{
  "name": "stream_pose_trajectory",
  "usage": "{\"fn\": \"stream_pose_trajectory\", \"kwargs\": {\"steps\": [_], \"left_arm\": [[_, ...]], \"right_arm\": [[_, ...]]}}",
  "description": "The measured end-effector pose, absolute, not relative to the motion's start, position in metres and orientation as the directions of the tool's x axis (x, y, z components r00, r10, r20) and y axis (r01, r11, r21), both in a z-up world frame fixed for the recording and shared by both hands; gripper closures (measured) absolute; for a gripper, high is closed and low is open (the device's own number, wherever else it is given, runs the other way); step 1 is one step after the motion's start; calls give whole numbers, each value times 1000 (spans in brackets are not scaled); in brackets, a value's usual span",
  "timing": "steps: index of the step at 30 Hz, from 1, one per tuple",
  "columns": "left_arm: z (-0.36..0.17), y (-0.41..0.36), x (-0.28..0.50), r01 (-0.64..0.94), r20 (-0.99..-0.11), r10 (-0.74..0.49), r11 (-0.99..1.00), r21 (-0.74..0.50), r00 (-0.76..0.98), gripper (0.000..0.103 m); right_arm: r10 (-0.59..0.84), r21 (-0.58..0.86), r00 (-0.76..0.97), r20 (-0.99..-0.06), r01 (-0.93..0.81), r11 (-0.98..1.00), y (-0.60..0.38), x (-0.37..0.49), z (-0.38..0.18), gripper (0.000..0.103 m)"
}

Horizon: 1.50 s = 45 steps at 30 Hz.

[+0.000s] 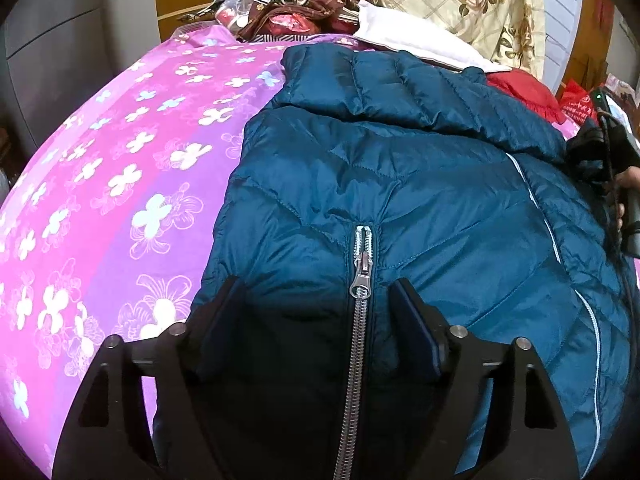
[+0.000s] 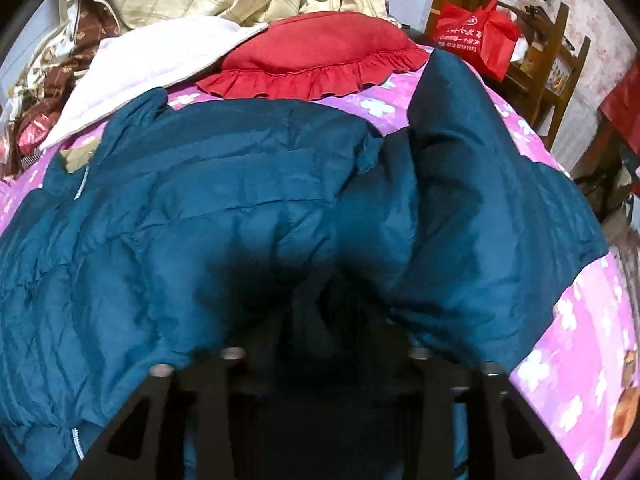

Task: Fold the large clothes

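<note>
Lying spread across the pink flowered bedspread (image 1: 120, 168), the teal down jacket (image 1: 400, 168) is the thing being folded, front up, its zipper (image 1: 362, 280) closed and running toward six o'clock in the left wrist view. The left tongs (image 1: 316, 304) hover over the jacket with their jaws standing wide apart, one on either side of the zipper pull, pressing on nothing that I can see. The right tongs (image 2: 320, 344) are sunk into a bunched fold of the jacket near six o'clock in their own view (the fingertips are lost in dark fabric), so I cannot tell whether they are clamped on it or merely resting among the folds. One sleeve or side panel rises toward one o'clock in that view, half-turned over the body. A red frilled cushion (image 2: 320, 56) sits at twelve o'clock just beyond the collar end, with a white cloth (image 2: 160, 68) at ten o'clock touching the jacket's edge.

Trouble from here, I'd judge, lies in the slick, puffy shell: a shallow pinch could slide off and let the raised panel flop back unfolded. With the left tongs not holding anything, a pull from the right could drag the whole jacket across the bedspread and skew the fold, or sweep the hem into the cushion and cloth.
</note>
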State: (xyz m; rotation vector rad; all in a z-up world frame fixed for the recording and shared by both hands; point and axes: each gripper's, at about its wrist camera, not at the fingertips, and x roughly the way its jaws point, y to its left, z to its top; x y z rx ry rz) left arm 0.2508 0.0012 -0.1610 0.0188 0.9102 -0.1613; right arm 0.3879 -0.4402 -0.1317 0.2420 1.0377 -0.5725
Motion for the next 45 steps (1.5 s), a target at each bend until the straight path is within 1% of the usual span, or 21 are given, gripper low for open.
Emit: {"fn": "stream_pose_trajectory", "kwargs": {"steps": [2,4,8,11,12,13,14,15,18,21,25,26,28,30,35,42,43,44,45], "left_arm": [[-162,1,251,146,-789,-130,988,-51,601,23],[-162,0,251,145,-790,-124,988,-45,600,23],[-163,-2,250,148,-790,-115,988,-32,602,22],[-163,-1,249,145,-790,-110,989,-27,603,21],[-162,-2,248,144,-789,-109,989,-27,604,21],[-163,-2,247,141,-789,-108,990,-27,605,21],[-162,-1,246,138,-788,-107,990,-28,606,21],[-163,0,245,135,-787,-104,990,-27,608,21],[-163,0,243,129,-786,-98,991,-23,610,21],[-164,0,244,129,-788,-95,991,-19,609,21],[-164,2,245,133,-790,-110,990,-37,604,20],[-164,2,245,133,-790,-115,990,-43,602,19],[-164,4,245,135,-790,-123,990,-52,600,19],[-165,4,246,137,-791,-129,989,-57,598,18],[-165,4,247,139,-792,-134,988,-63,596,17],[-167,2,248,145,-795,-135,988,-59,591,13],[-167,2,249,146,-796,-134,988,-59,591,13],[-167,1,249,147,-796,-135,987,-58,590,12],[-167,1,249,147,-797,-135,987,-58,589,12]], "right_arm": [[-297,-33,403,-866,544,838,-445,381,-125,60],[-265,21,443,-857,543,840,-452,365,-112,58],[-204,115,525,-827,511,852,-463,317,-77,58],[-213,150,578,-788,515,844,-485,268,-50,58],[-234,157,592,-771,533,832,-497,247,-42,54],[-251,160,596,-763,549,820,-507,236,-38,45],[-267,169,600,-754,571,804,-523,217,-34,38],[-271,195,605,-749,591,782,-542,197,-32,28],[-303,261,597,-743,675,690,-595,146,-36,28],[-297,354,602,-741,726,589,-645,108,-48,28],[-288,453,615,-734,759,468,-693,81,-70,29],[-270,469,618,-739,758,454,-701,81,-78,29],[-221,505,630,-744,747,431,-717,85,-93,39],[-186,544,647,-739,737,401,-731,91,-108,39],[-177,580,665,-725,729,365,-757,119,-137,41],[-229,560,662,-714,736,380,-787,154,-143,42],[-236,556,659,-714,739,381,-792,158,-144,45],[-245,546,652,-718,745,382,-795,162,-144,50],[-249,525,634,-732,758,387,-798,168,-146,72]]}}
